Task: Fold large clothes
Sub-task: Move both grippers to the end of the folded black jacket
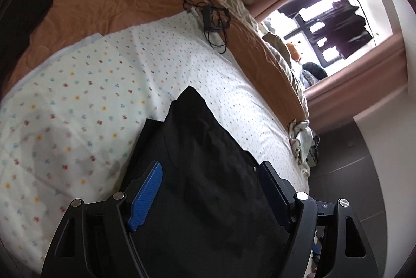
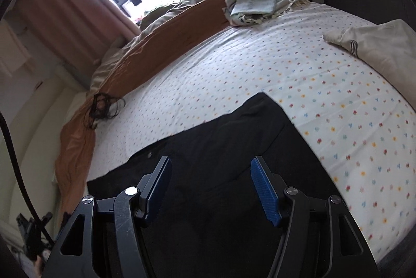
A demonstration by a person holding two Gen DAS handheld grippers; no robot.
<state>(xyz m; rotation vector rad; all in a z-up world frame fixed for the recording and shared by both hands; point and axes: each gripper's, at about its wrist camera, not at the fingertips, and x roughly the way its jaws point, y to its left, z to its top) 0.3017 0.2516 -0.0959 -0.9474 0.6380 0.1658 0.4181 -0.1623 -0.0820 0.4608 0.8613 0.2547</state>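
Black garment [image 1: 208, 174] beneath open claw [image 1: 212, 174]

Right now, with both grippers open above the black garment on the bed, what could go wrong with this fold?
1. The black garment lies near the bed edge by the dark floor; a tug that way might slide it off.
2. Both the left gripper and right gripper are open and hold nothing, so a shallow regrasp may pinch the dotted sheet as well.
3. The cable tangle lies on the bed and could snag a wide sweep.
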